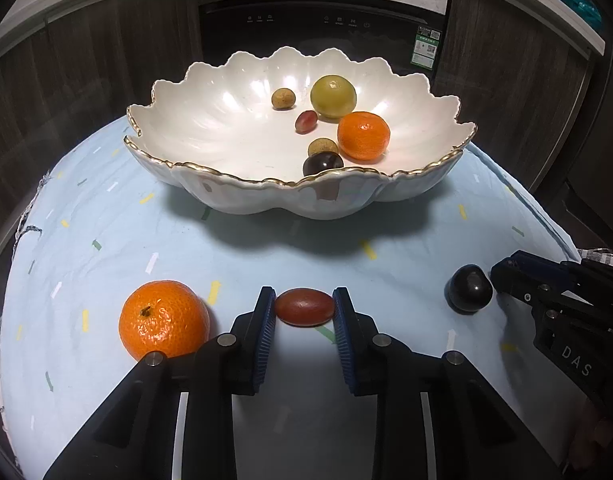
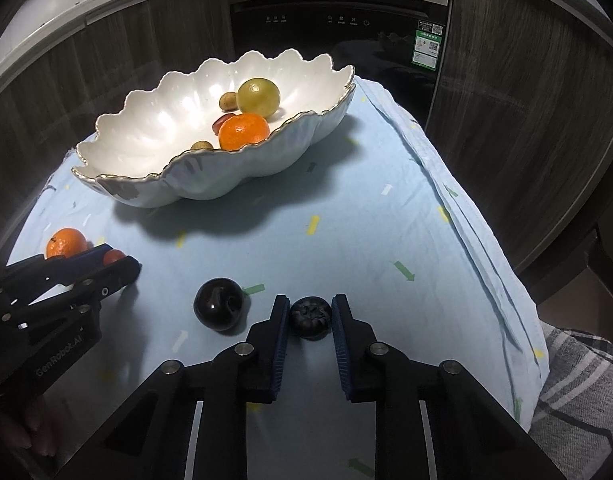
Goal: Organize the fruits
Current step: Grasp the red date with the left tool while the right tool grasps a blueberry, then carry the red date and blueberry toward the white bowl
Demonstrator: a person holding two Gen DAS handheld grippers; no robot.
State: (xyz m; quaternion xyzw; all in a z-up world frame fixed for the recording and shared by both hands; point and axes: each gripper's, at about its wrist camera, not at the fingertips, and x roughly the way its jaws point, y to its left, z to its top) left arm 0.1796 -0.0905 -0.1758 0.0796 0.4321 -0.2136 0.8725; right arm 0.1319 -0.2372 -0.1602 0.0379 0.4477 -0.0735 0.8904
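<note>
My left gripper (image 1: 304, 307) is shut on a red-brown oval fruit (image 1: 304, 306), low over the blue cloth. A loose mandarin (image 1: 164, 320) lies just left of it. My right gripper (image 2: 309, 316) is shut on a dark blueberry (image 2: 309, 317) at cloth level. A dark plum (image 2: 219, 309) lies to its left; it also shows in the left wrist view (image 1: 468, 289). The white scalloped bowl (image 1: 210, 120) stands at the back and holds a mandarin (image 1: 363, 135), a yellow-green fruit (image 1: 333, 95), a red grape (image 1: 305, 121), a dark fruit (image 1: 321, 163) and two small brown fruits.
The table is covered by a light blue cloth (image 2: 366, 240) with small coloured marks; its right edge drops off near a checked fabric (image 2: 574, 380). Dark cabinets and a built-in appliance (image 1: 326, 24) stand behind the table.
</note>
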